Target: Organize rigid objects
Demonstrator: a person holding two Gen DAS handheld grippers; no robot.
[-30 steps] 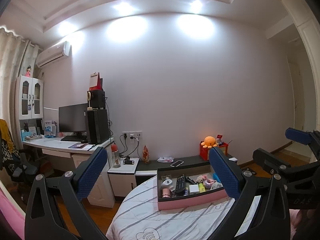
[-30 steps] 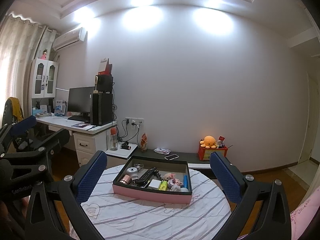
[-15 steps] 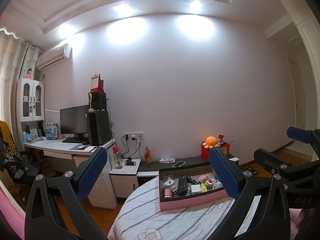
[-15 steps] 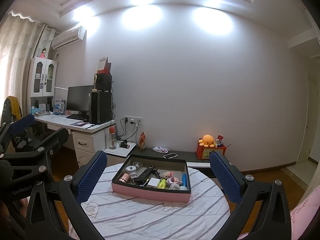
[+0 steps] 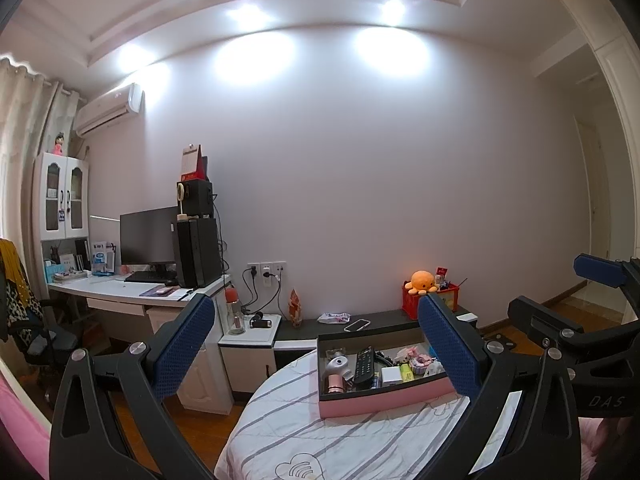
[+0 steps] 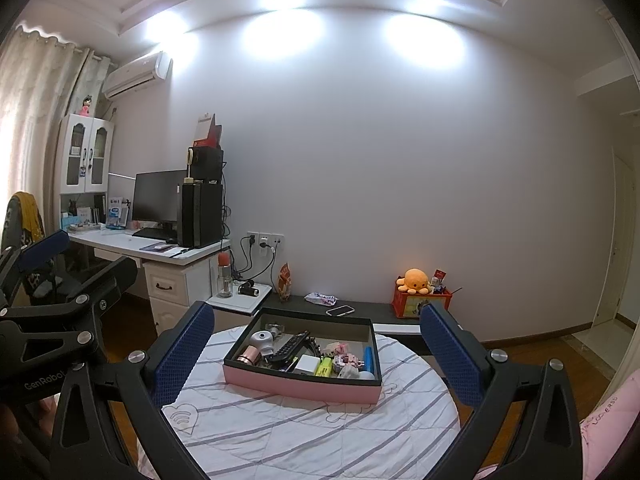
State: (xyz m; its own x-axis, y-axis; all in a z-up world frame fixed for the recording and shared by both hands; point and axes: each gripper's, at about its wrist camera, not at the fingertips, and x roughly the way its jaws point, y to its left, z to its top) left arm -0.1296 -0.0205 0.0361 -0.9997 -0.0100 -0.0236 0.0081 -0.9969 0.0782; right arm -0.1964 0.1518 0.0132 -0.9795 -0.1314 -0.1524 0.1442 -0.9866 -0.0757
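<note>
A pink-sided tray with dark inner walls (image 6: 300,387) (image 5: 380,400) stands on a round table with a striped white cloth (image 6: 320,432) (image 5: 320,440). Inside lie a black remote (image 6: 289,346) (image 5: 364,364), a white round gadget (image 6: 262,338), a copper cylinder (image 6: 249,357), a white block (image 6: 307,364), a yellow-green marker (image 6: 325,367), a blue tube (image 6: 368,359) and small pink items. My left gripper (image 5: 316,340) and my right gripper (image 6: 316,348) are both open and empty, held back from the tray.
A white desk (image 6: 160,254) with a monitor and black tower stands at the left. A dark low shelf (image 6: 380,312) behind the table carries a phone (image 6: 340,311) and a red box with an orange plush (image 6: 416,280). A chair (image 5: 24,320) sits far left.
Both views have shifted slightly, with the tray sitting a little lower and nearer in frame. Both grippers stay open and empty.
</note>
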